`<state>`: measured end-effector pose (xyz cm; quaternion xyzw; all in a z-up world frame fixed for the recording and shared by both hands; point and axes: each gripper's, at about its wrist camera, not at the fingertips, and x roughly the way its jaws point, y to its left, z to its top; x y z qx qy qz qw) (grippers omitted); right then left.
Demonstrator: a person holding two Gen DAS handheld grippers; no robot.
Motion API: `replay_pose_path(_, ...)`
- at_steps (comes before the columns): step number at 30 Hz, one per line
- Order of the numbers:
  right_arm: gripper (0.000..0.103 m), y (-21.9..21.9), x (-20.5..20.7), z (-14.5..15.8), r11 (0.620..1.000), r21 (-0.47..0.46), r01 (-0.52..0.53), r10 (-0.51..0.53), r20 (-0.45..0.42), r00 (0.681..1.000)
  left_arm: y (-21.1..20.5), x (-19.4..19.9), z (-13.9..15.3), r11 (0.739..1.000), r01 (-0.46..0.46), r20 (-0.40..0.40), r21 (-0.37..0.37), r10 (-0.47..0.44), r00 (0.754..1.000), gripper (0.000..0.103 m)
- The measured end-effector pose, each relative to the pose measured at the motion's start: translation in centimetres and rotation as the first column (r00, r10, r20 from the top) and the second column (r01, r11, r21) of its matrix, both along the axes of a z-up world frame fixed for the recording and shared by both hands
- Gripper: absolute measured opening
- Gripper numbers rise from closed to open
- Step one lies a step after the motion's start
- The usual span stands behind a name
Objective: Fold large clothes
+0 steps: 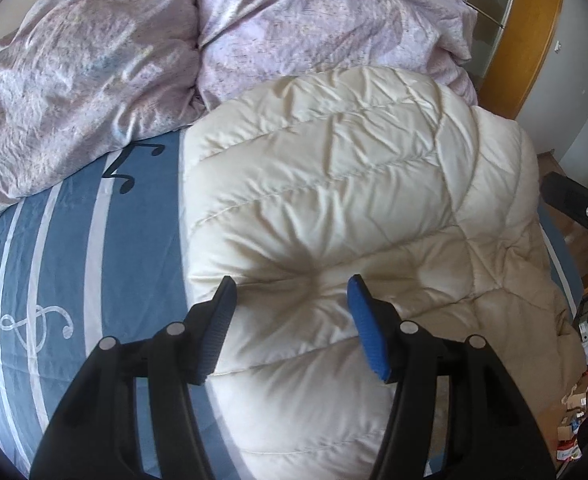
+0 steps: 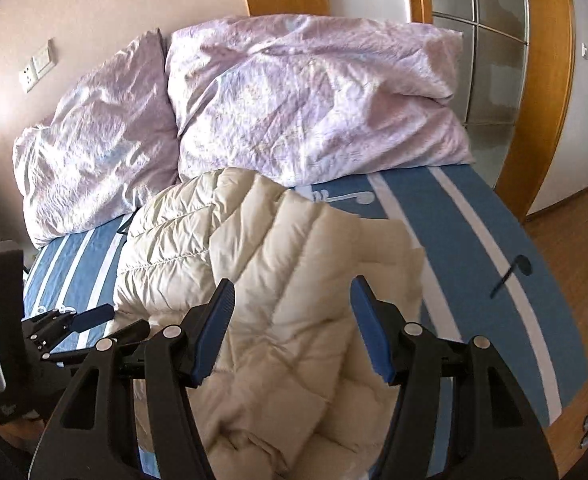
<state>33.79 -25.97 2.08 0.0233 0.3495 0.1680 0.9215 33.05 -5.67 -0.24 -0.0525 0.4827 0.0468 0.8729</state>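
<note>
Both my grippers hang over the bed [image 1: 54,264], left gripper [image 1: 292,294] and right gripper [image 2: 292,292] pointing toward the pillows [image 2: 294,92], jaws spread wide, gripping nothing. The puffy cream jacket [image 1: 334,184] lies bunched on the sheet right below them (a fold sits between my right fingers).

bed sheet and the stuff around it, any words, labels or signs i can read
No readable words or numbers anywhere.
Bed sheet: only printed music signs, a white treble clef and dark notes.
Packages on the floor: print too small and blurred.
Cream jacket, purple pillows: no label visible.
</note>
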Motion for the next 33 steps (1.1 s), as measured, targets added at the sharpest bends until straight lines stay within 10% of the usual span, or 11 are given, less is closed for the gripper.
replay_pose_path(33,0.056,-2.8,6.3,-9.3,0.993,-0.057,0.104,-0.115,-0.245,0.963,-0.8,3.2,-1.6,0.999,0.022,-0.017,0.031,-0.021,1.000,0.066)
